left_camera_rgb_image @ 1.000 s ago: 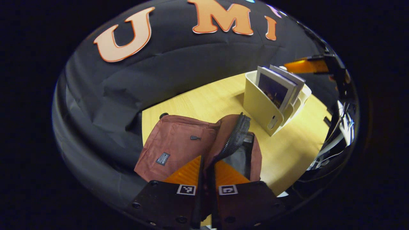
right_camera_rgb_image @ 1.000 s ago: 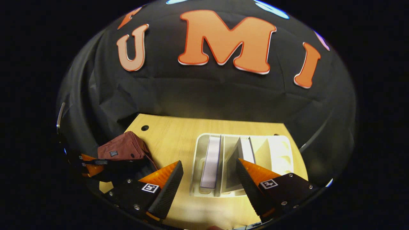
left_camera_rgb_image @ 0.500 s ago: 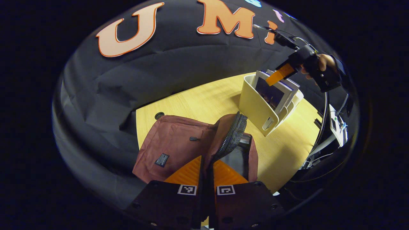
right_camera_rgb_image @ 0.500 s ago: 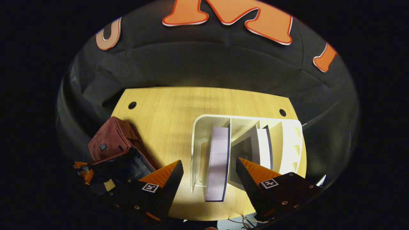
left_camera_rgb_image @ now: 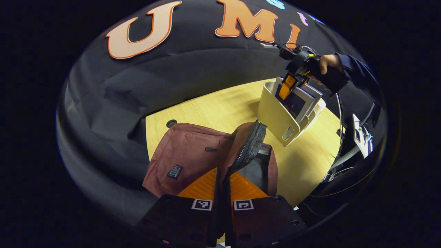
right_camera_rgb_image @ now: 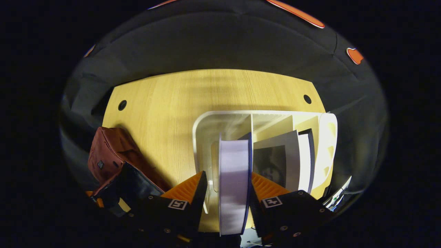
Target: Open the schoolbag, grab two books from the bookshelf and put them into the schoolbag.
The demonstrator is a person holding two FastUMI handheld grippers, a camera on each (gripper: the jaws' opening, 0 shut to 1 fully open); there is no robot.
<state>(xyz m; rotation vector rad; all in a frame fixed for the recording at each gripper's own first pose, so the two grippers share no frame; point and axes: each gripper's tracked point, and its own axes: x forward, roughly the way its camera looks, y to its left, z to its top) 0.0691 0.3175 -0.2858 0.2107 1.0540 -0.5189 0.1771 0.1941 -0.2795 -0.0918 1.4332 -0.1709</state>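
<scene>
In the left gripper view my left gripper (left_camera_rgb_image: 223, 179) is shut on the raised flap of the maroon schoolbag (left_camera_rgb_image: 186, 155). The flap's zipper edge (left_camera_rgb_image: 249, 146) stands up and the dark inside shows behind it. The cream bookshelf (left_camera_rgb_image: 275, 112) stands beyond the bag, and the right gripper (left_camera_rgb_image: 288, 86), held by a hand (left_camera_rgb_image: 327, 63), reaches into its top. In the right gripper view my right gripper (right_camera_rgb_image: 229, 179) is open and straddles the left book (right_camera_rgb_image: 234, 179). The right finger touches this book; a small gap shows on the left. A second book (right_camera_rgb_image: 286, 155) leans beside it in the bookshelf (right_camera_rgb_image: 325, 144).
The wooden table (right_camera_rgb_image: 172, 103) has two cable holes near its far edge. The schoolbag (right_camera_rgb_image: 110, 151) lies left of the shelf. Cables and a small white device (left_camera_rgb_image: 360, 134) hang off the table's right side. Black cloth walls the table in.
My right gripper has come down over the bookshelf and its fingers have narrowed around the left book. My left gripper still holds the bag's flap, hardly moved.
</scene>
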